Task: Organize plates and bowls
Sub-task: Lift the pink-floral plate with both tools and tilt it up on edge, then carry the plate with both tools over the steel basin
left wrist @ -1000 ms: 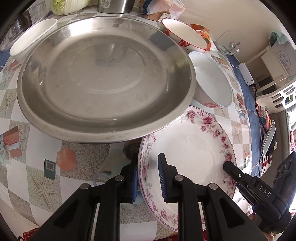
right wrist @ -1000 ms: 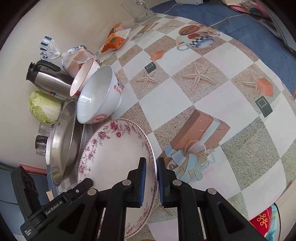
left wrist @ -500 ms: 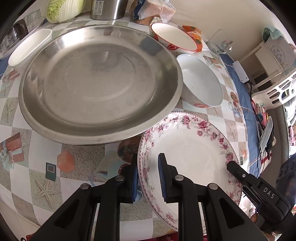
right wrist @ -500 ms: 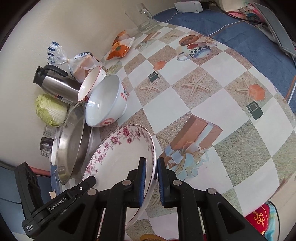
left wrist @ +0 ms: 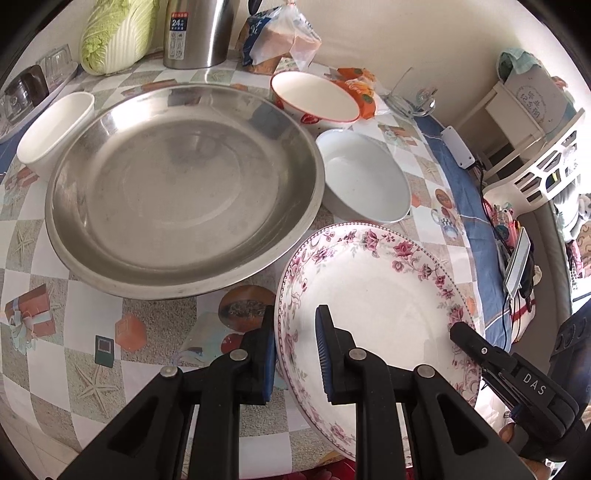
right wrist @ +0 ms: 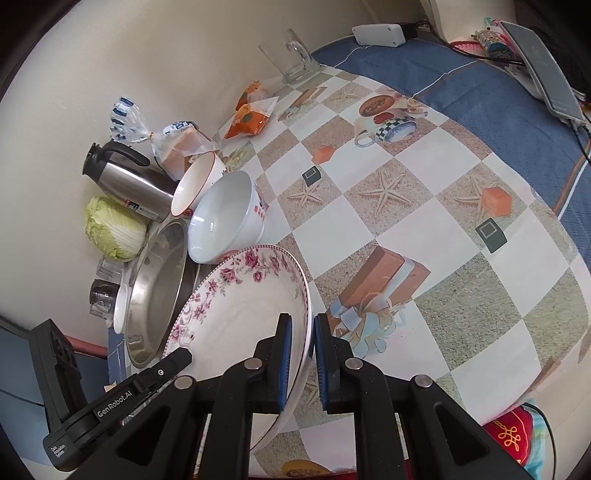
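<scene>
A white plate with pink flowers (left wrist: 373, 284) is held above the table by both grippers. My left gripper (left wrist: 295, 350) is shut on its near-left rim. My right gripper (right wrist: 303, 354) is shut on its right rim; the plate (right wrist: 240, 314) shows tilted in the right wrist view. A large steel plate (left wrist: 184, 184) lies on the table to the left. A white bowl (left wrist: 364, 177) and a red-rimmed bowl (left wrist: 314, 96) sit behind the floral plate. A small white bowl (left wrist: 55, 129) is at the far left.
A steel thermos (left wrist: 197, 33), a cabbage (left wrist: 114, 33), bagged bread (left wrist: 277, 40), an orange snack packet (right wrist: 251, 118) and a glass mug (right wrist: 291, 59) stand along the wall. The checkered tablecloth (right wrist: 406, 206) stretches right. A white rack (left wrist: 535, 173) stands beyond the table edge.
Both grippers have lifted the floral plate and pulled it back from under the steel plate's edge. The plate now stands apart from the steel plate and the white bowl.
</scene>
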`<state>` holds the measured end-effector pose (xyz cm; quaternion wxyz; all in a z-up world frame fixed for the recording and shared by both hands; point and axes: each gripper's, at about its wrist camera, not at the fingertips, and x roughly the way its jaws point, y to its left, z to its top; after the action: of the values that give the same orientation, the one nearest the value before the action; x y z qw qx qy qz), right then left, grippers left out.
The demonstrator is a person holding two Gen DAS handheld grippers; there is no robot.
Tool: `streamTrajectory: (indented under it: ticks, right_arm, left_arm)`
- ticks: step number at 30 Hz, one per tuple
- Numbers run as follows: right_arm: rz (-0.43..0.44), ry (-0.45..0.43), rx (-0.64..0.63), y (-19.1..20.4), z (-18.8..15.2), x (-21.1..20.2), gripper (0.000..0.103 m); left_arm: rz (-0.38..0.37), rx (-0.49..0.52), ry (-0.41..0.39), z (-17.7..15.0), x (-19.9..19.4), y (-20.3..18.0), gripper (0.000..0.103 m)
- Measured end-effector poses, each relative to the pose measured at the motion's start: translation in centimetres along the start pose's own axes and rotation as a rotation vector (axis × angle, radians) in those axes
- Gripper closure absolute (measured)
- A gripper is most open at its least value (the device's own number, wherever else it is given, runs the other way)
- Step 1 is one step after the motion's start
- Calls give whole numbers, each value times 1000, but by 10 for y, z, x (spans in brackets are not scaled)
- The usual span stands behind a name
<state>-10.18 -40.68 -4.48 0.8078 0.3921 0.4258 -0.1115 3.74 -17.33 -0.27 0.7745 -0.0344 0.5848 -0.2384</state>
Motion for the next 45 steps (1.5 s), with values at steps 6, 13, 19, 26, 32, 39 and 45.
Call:
streamTrajectory:
  ticks: [6,13,19,26,32,39,45]
  right_arm:
    - [-7,-18,-29,8,-1,-7,90]
    - [-5,-38,-60,20,1,-14,90]
    - [-1,-63,-99,37,11,-20,90]
    - [-12,-59,-146,59,26,-14,90]
    - [-7,-37,-183,79,35,-3,90]
    - [-26,-33,-210,100,43,11,90]
    - [-28,-31,-230,118,51,23,90]
  left_arm:
    - [-11,-4,-36,3,-9,1,82]
    - [0,1,-89,9,-17,0,82]
    - [7,-24,-104,16,-17,5,82]
    - [24,-56,-139,28,-19,13,82]
    - [13,-119,-159,42,-19,29,82]
    - [-27,-197,-173,58,-17,47,82]
    - [-36,-258,-184,69,-15,65,82]
